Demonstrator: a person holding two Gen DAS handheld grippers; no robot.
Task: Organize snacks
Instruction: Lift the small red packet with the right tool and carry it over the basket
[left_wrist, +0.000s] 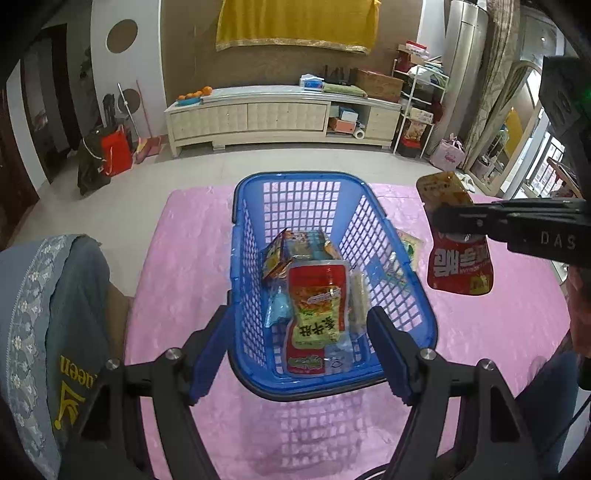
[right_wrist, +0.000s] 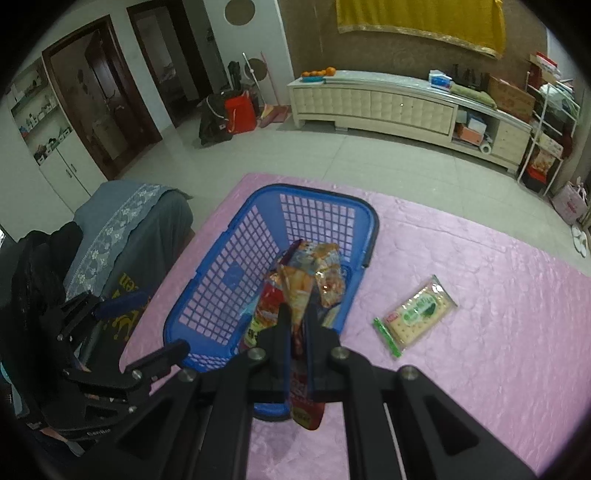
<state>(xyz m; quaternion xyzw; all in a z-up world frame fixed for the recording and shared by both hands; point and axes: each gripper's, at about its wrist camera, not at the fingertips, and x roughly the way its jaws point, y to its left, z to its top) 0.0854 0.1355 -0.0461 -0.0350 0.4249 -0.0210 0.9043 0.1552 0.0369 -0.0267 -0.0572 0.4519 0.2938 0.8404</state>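
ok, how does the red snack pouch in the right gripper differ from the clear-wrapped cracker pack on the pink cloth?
The red snack pouch hangs in the air, clamped in the shut right gripper; the clear-wrapped cracker pack lies flat on the pink cloth, untouched. The pouch is opaque red with bold print; the pack is see-through, showing pale crackers, with green ends. The pouch is beside the blue basket's rim; the pack lies apart from the basket. Both are sealed snacks, still outside the basket.

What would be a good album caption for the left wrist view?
Open left gripper at the blue basket of snacks while the right gripper holds a red pouch beside it.
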